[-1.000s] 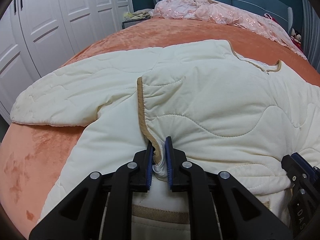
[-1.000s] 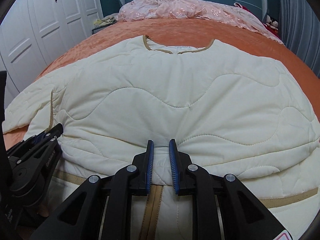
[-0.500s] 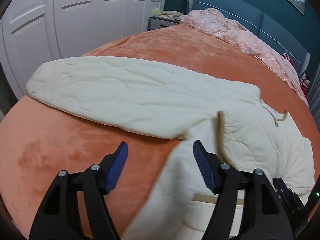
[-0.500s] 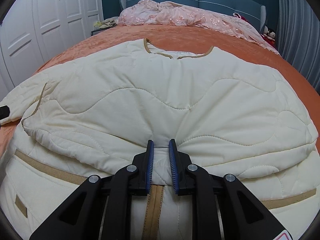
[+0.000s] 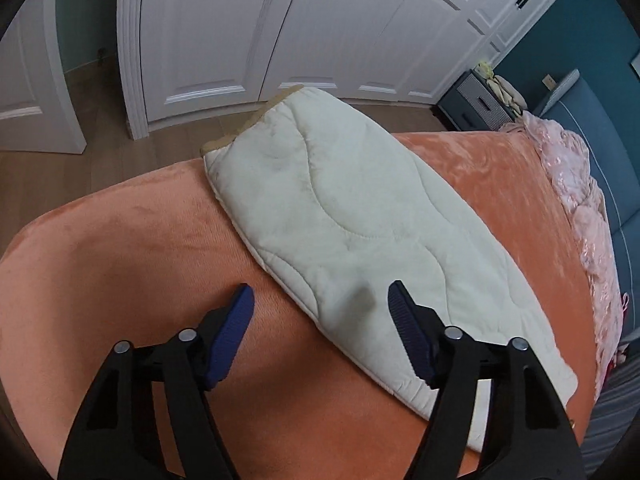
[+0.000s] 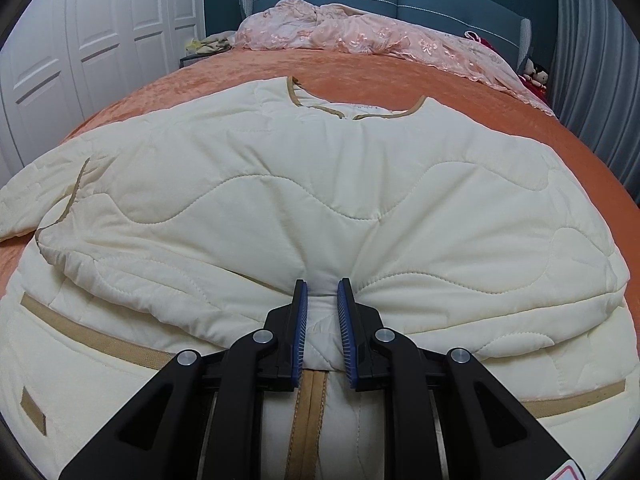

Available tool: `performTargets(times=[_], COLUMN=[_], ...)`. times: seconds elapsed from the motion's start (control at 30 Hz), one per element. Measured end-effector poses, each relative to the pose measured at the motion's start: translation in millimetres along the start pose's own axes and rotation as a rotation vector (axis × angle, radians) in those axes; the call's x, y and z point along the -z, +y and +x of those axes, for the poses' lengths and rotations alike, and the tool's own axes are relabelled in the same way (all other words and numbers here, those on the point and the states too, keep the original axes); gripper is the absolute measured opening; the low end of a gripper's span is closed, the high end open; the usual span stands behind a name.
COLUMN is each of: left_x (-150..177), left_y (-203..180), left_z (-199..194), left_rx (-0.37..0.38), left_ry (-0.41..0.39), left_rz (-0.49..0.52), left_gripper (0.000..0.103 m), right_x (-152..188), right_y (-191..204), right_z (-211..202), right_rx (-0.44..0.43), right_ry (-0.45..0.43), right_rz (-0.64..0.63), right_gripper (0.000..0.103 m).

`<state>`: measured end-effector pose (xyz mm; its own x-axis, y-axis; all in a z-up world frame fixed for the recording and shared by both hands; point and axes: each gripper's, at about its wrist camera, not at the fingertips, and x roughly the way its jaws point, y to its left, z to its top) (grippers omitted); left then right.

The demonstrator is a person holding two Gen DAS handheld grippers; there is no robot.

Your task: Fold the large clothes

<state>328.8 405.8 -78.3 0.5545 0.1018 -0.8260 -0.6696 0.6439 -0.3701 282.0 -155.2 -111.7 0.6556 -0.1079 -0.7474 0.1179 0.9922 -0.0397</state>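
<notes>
- White wardrobe doors are filling the far left of the left wrist view, with wooden floor running beneath them.
- Left gripper is hovering over the orange bedspread, jaws spread wide and gripping nothing.
- Its left finger is sitting above bare bedspread; its right finger is hanging over the near edge of the jacket's sleeve, so that edge is passing between the two.
- Contact between the right pad and the sleeve is hard to judge from this angle; it is probably just clear of the fabric.
- The sleeve is lying flat and stretched out diagonally, its tan-trimmed cuff reaching the bed's edge toward the wardrobe.
- A dark nightstand is standing further right, beside the blue headboard.
- In the right wrist view, the cream quilted jacket is spreading across the middle of the bed, neckline pointing toward the headboard, lower part folded up over the body.
- Right gripper is pinching a bunched fold of the jacket at the near centre, jaws pressed close on the fabric, directly above the tan front placket.
- A pink lace cover is lying heaped at the bed's head.
- Grey curtains are hanging at the far right.
</notes>
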Motion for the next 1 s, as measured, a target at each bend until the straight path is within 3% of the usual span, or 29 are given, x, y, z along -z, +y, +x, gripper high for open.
performTargets(times=[0.03, 0.07, 0.1, 0.27, 0.47, 0.57, 0.67, 0.73, 0.8, 0.9, 1.0], left_x=[0, 0, 1, 10, 70, 120, 184, 230, 267, 310, 325], left_y=[-5, -13, -23, -93, -231, -294, -337, -348, -346, -324, -295], left_z=[1, 1, -1, -50, -152, -186, -197, -189, -177, -162, -147], left_rx=[0.002, 0.0, -0.007, 0.093, 0.357, 0.49, 0.56, 0.595, 0.603, 0.598, 0.567], left_ry=[0.002, 0.011, 0.012, -0.081, -0.179, -0.129, -0.035, 0.058, 0.133, 0.218, 0.284], left_rz=[0.006, 0.036, 0.072, 0.248, 0.514, 0.631, 0.74, 0.786, 0.8, 0.787, 0.698], left_gripper=[0.043, 0.021, 0.011, 0.005, 0.005, 0.005, 0.011, 0.021, 0.041, 0.046, 0.05], right_x=[0, 0, 0, 0, -2, -8, -6, 1, 7, 15, 15], right_y=[0, 0, 0, 0, -1, -8, -27, -44, -62, -90, -113], right_z=[0, 0, 0, -1, -2, -11, -39, -61, -79, -93, -97], right_rx=[-0.001, 0.0, 0.001, -0.002, -0.015, -0.04, -0.106, -0.108, -0.096, -0.075, -0.085], right_ry=[0.0, 0.0, 0.0, 0.0, 0.0, 0.006, -0.014, -0.019, -0.022, -0.013, -0.003], right_rz=[0.0, 0.0, -0.001, 0.002, 0.016, 0.048, 0.143, 0.186, 0.203, 0.236, 0.292], right_gripper=[0.016, 0.016, 0.016, 0.016, 0.016, 0.016, 0.029, 0.034, 0.034, 0.039, 0.045])
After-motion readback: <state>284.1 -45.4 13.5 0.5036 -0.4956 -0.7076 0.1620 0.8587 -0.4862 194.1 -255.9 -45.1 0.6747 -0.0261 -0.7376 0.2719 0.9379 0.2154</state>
